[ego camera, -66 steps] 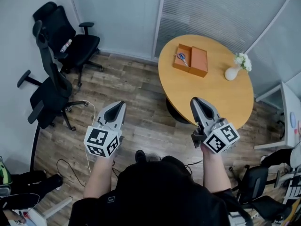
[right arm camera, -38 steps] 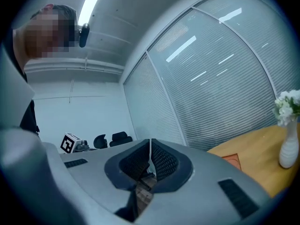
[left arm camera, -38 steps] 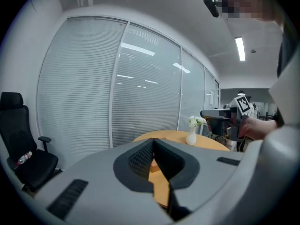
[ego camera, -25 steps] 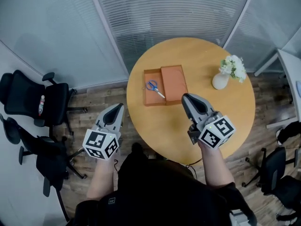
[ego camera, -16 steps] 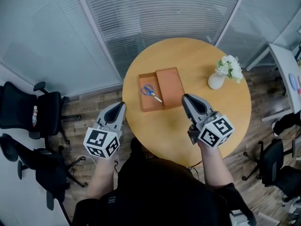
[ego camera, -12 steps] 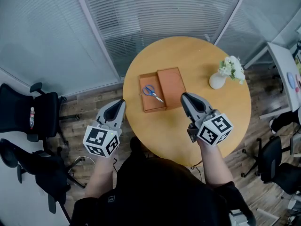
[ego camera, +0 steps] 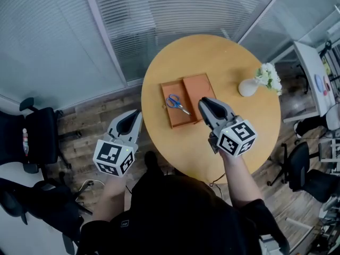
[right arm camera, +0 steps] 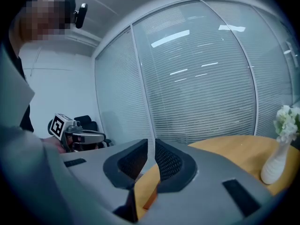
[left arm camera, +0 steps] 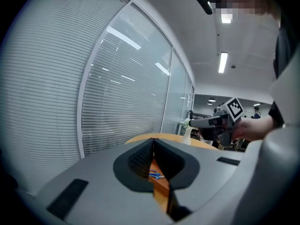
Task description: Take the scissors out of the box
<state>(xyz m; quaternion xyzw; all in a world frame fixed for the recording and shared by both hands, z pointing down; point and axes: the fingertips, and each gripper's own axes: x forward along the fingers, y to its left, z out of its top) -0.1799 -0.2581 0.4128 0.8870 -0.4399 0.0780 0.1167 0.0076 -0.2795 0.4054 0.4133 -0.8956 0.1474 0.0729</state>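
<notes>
Nearest are two cubes with black-and-white square markers, one on the back of each grey, matte plastic claw. The left gripper [ego camera: 134, 116] hangs over the plank floor [ego camera: 85, 126], just off the table's edge. Its wedge-shaped jaws are drawn together to a thin slit, with nothing between their ribbed black pads. The right gripper [ego camera: 205, 102] is over the table [ego camera: 223, 62], its tip by the near edge of the box lid [ego camera: 197, 86]. Its jaws are likewise closed and empty.

The table is round, with a smooth, honey-coloured wooden top. On it lies a shallow, rectangular orange-brown box [ego camera: 175, 122], open, with the flat lid touching its right side. The scissors [ego camera: 178, 103] lie inside the box, blue loop handles to the left and slim metal blades slanting right. Further right stands a rounded white vase [ego camera: 247, 87] of pale flowers. Beyond the table is a curved glass wall [ego camera: 159, 9] lined with fine horizontal blinds.
</notes>
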